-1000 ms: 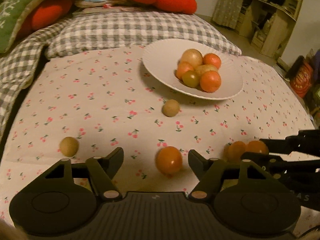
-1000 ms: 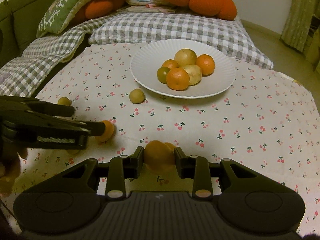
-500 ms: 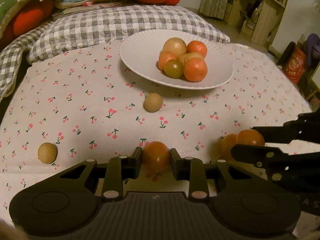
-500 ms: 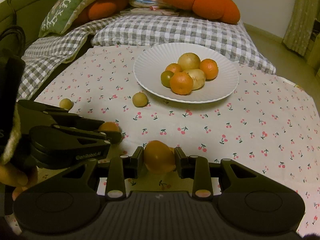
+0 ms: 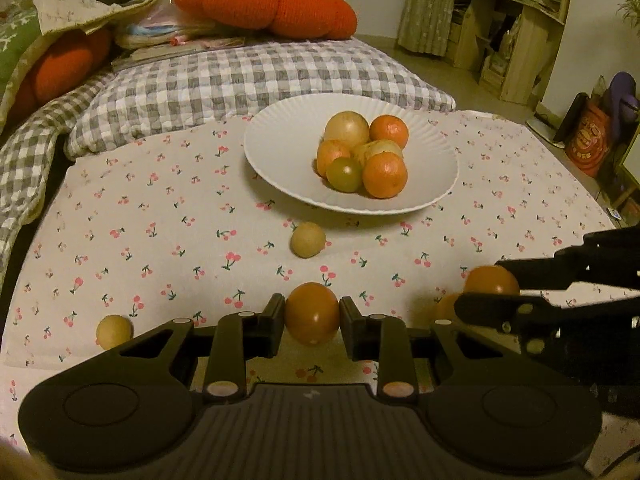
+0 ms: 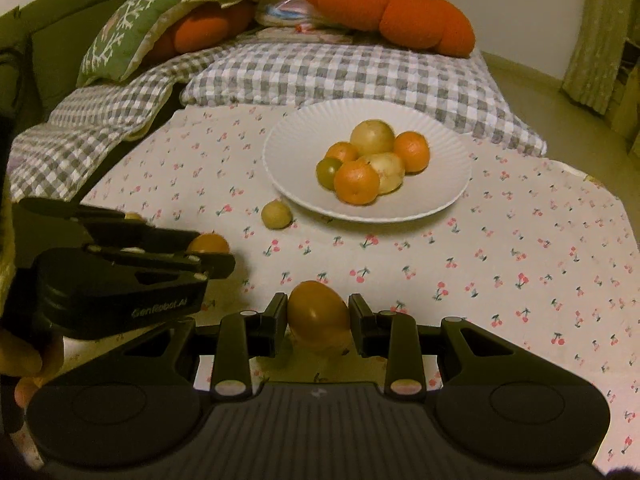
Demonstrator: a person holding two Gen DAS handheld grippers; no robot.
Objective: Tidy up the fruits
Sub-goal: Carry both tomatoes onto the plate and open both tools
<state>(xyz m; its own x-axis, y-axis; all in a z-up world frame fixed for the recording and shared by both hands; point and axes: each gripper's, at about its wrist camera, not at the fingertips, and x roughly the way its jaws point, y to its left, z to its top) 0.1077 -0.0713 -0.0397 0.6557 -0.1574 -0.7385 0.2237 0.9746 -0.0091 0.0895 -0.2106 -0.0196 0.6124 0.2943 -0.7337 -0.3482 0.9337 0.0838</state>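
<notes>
Orange fruit (image 5: 312, 314) sits clamped in the left gripper (image 5: 312, 322) and another (image 6: 319, 317) in the right gripper (image 6: 319, 322), while the white plate (image 5: 280, 136) lies straight ahead, upper centre, nearer neither.

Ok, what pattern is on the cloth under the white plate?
Small red cherries on white cloth, clearest in the right wrist view around the plate.

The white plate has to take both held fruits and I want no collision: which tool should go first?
Right, probably. The right tool, shut on its orange fruit, has the white plate nearly straight ahead across bare cloth. The left tool, holding another orange fruit, has a small tan fruit on its path.
</notes>
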